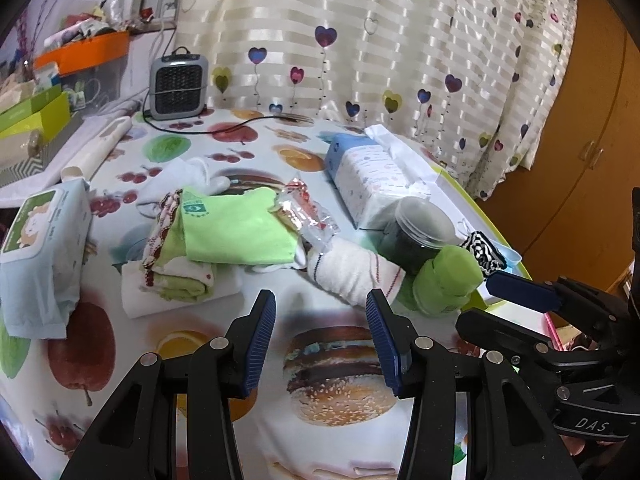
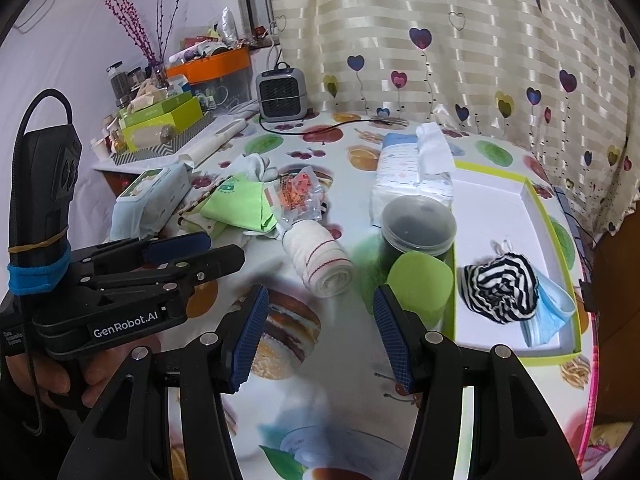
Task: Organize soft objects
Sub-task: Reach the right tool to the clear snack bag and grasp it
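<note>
A rolled white towel with red stripes (image 1: pixel 352 270) (image 2: pixel 318 258) lies on the fruit-print table, just beyond my open left gripper (image 1: pixel 322 320). To its left sits a pile of folded cloths topped by a green cloth (image 1: pixel 236 228) (image 2: pixel 240 206). My right gripper (image 2: pixel 320 322) is also open and holds nothing; the towel lies ahead of it to the left. A white tray with a green rim (image 2: pixel 500 196) at the right holds a black-and-white striped cloth (image 2: pixel 500 288) and a blue face mask (image 2: pixel 548 312).
A dark jar with a clear lid (image 2: pixel 418 224) and a green cup (image 2: pixel 420 284) stand beside the tray. A tissue pack (image 2: pixel 412 176), a wipes pack (image 1: pixel 38 240), a crinkly snack bag (image 1: pixel 308 212) and a small heater (image 1: pixel 178 86) are on the table. Curtains hang behind.
</note>
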`<state>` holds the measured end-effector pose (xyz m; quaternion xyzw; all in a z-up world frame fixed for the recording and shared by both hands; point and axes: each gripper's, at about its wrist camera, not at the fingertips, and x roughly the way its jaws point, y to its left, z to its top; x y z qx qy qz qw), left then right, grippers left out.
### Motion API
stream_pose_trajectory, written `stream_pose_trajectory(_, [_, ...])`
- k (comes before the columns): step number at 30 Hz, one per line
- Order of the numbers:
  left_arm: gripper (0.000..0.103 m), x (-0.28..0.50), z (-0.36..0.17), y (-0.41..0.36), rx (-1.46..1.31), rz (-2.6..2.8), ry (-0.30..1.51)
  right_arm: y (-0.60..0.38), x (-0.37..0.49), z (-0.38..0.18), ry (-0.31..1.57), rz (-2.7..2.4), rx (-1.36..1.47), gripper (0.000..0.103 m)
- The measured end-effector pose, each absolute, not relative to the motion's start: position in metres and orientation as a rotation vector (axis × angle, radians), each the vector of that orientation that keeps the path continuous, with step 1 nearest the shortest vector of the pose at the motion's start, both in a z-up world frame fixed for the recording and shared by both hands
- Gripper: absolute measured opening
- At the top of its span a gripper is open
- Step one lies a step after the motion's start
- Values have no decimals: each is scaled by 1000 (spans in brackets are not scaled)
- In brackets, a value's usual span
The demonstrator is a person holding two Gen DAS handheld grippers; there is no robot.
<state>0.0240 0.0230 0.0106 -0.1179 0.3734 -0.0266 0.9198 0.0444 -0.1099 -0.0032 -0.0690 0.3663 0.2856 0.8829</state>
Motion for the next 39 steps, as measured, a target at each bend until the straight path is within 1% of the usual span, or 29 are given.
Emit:
stream_pose_trajectory(11, [46,27,4,57,-289,-7,776,-88,61,-15,792,626,-187,56])
stream_pose_trajectory(16, [49,30,4,79,-312,42,766,-82,70,-19,802,627,-202,56])
stream_pose_trajectory(21, [50,35,1,101,-339,85,763,-74,78,-24,812,634,-215,56])
stream_pose_trajectory(31, [50,37,8,119,-350,123,727,-56,94,-18,791,658,-214,56])
stream_pose_trajectory(33, [51,37,9,124,-352,132,718,-51,98,-16,788,667,-205,56])
stream_pose_trajectory(39, [52,50,-1,136,-365,148,752,-30,119,-19,803,694,-183,56])
